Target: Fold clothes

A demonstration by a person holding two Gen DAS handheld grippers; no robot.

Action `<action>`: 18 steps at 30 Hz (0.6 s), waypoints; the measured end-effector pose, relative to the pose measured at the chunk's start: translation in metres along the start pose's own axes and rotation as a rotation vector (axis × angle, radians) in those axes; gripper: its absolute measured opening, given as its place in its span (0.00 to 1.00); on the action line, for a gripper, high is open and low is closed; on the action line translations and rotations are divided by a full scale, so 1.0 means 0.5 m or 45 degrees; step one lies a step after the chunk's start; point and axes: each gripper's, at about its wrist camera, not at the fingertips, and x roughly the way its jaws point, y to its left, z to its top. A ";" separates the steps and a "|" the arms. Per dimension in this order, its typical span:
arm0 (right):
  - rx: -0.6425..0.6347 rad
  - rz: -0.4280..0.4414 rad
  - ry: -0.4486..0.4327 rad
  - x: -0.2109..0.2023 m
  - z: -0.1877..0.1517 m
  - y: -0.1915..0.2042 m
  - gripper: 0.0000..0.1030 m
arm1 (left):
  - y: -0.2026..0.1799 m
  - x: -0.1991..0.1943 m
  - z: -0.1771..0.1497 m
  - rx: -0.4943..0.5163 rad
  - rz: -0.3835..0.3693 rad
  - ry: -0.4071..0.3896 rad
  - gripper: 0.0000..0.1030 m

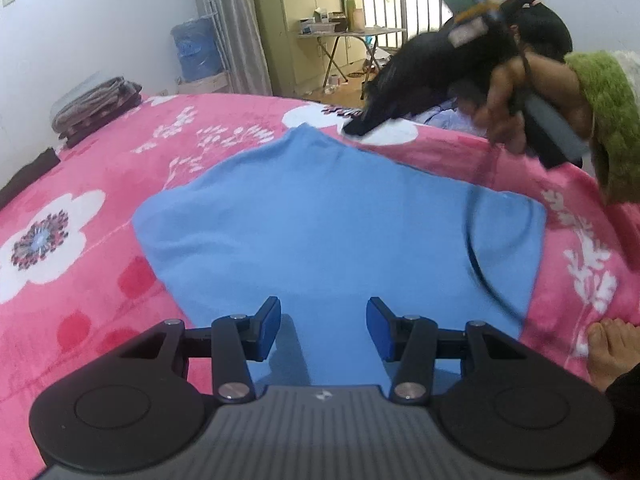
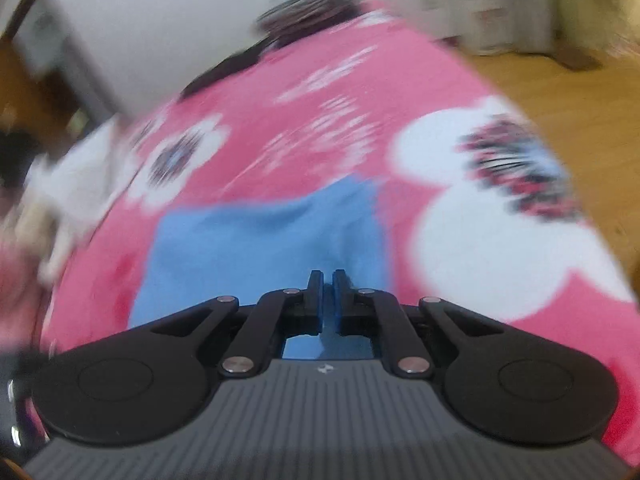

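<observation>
Left wrist view: blue cloth (image 1: pixel 320 216) lies flat on pink blanket (image 1: pixel 100 168), no clear fold visible | left gripper (image 1: pixel 323 328) jaws apart above near edge | right gripper (image 2: pixel 328 300) jaws together; cloth between them, cannot tell | folding seems hardly begun

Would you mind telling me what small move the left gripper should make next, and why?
Probably lower the left gripper and close it on the near edge of the blue cloth. Its fingers stand open above the cloth, gripping nothing, while the right gripper looks shut at the far corner, so a fold likely needs both edges held.
</observation>
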 end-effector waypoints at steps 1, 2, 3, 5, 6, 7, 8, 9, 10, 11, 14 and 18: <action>-0.004 0.014 -0.022 -0.010 0.009 -0.001 0.07 | 0.004 0.002 -0.003 -0.012 0.000 0.008 0.48; -0.021 0.033 -0.042 -0.020 0.017 0.001 0.07 | 0.008 0.005 -0.004 -0.024 0.000 0.015 0.48; -0.037 0.051 -0.061 -0.029 0.025 0.002 0.07 | 0.013 0.008 -0.005 -0.040 0.001 0.019 0.48; -0.071 0.147 -0.032 -0.026 0.028 0.025 0.06 | 0.025 0.011 -0.009 -0.086 -0.006 0.024 0.48; -0.092 0.185 0.008 -0.011 0.027 0.037 0.06 | 0.031 0.012 -0.011 -0.113 -0.013 0.028 0.49; -0.114 0.220 0.051 0.005 0.025 0.048 0.06 | 0.035 0.013 -0.013 -0.130 -0.018 0.030 0.49; -0.142 0.226 0.084 0.023 0.024 0.054 0.06 | 0.037 0.013 -0.014 -0.137 -0.022 0.029 0.50; -0.170 0.206 0.102 0.042 0.023 0.057 0.06 | 0.039 0.013 -0.016 -0.144 -0.027 0.028 0.50; -0.146 0.168 0.083 0.055 0.031 0.044 0.06 | 0.041 0.013 -0.017 -0.151 -0.031 0.027 0.50; -0.113 0.128 0.059 0.068 0.041 0.028 0.04 | 0.043 0.012 -0.019 -0.158 -0.035 0.027 0.50; 0.015 0.052 -0.031 0.074 0.074 -0.019 0.07 | 0.049 0.012 -0.023 -0.178 -0.047 0.024 0.50; -0.066 0.231 -0.001 0.047 0.082 0.011 0.07 | 0.057 0.013 -0.028 -0.201 -0.061 0.020 0.51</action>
